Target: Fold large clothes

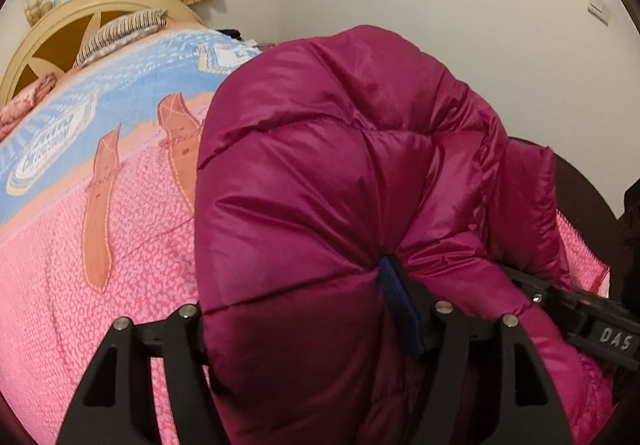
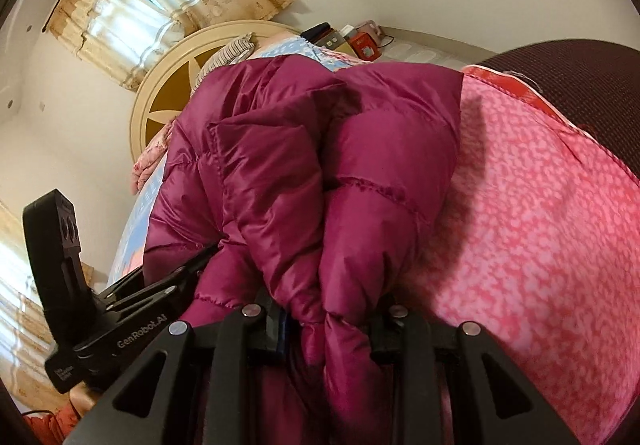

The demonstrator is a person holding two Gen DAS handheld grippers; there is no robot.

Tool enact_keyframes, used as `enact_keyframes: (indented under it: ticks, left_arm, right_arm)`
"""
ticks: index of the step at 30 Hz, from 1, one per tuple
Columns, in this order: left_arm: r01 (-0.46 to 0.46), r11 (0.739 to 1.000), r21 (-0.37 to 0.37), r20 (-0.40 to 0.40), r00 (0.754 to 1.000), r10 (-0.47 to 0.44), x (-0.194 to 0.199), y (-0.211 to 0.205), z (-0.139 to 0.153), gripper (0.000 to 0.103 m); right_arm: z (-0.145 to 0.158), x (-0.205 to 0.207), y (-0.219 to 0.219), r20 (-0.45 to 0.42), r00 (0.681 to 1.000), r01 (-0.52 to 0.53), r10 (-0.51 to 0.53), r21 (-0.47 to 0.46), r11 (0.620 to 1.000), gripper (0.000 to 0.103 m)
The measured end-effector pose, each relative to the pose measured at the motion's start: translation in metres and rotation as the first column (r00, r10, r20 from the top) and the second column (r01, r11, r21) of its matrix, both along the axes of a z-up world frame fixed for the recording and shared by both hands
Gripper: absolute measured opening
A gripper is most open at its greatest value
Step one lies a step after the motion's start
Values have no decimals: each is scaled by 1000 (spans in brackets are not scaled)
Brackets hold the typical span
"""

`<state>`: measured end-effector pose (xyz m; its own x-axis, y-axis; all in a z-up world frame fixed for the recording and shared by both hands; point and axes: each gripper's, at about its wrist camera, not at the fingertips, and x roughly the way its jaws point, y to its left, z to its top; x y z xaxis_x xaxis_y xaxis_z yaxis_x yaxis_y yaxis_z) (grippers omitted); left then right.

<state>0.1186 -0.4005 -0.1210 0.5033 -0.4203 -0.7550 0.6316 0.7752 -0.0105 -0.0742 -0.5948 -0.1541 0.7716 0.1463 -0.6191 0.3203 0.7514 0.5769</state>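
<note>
A magenta quilted puffer jacket (image 1: 344, 173) is bunched up above the pink bedspread (image 1: 80, 285). My left gripper (image 1: 304, 325) is shut on a thick fold of the jacket; one blue finger pad (image 1: 400, 309) shows, the other finger is hidden by fabric. In the right wrist view the jacket (image 2: 304, 165) rises in folds in front of the camera, and my right gripper (image 2: 324, 329) is shut on its lower edge. The left gripper's body (image 2: 120, 329) shows at the left of that view, and the right gripper's body (image 1: 592, 325) at the right of the left wrist view, close together.
The bed has a pink and blue patterned cover (image 1: 120, 93) and a round cream headboard (image 2: 172, 85) with a striped pillow (image 1: 116, 33). Curtains (image 2: 132, 5) hang behind. A bedside surface holds small boxes (image 2: 360, 41). A dark mattress edge (image 2: 580, 85) lies at the right.
</note>
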Motion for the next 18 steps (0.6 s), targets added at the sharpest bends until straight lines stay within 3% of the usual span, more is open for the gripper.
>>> enact_keyframes:
  ticks: [4,7,10,14,18]
  left_arm:
    - [27,999,-17,21,999,-27,-2,3,-1,72]
    - [22,999,-44,21,1000,-21,1,5,-4,72]
    - [52,999,-14,86,995,-50,-13,-3,-1,71]
    - [117,992,48,172,977,-123,-37,-15,4,71]
    - [133,990,47,151,979,-139,-32,-14,4,71]
  right_arm:
    - [3,-33,3,-2,997,72,-72,-24,997,40]
    - [36,-60,13,32,989,151,-148,-155,976,41]
    - [82,-75,29,118,976,213,-184,-323,922,41]
    - [114,-35,45,99,993,89,-59,-333,939,40]
    - [104,11,39,12,997,77,-78,-334,939,39]
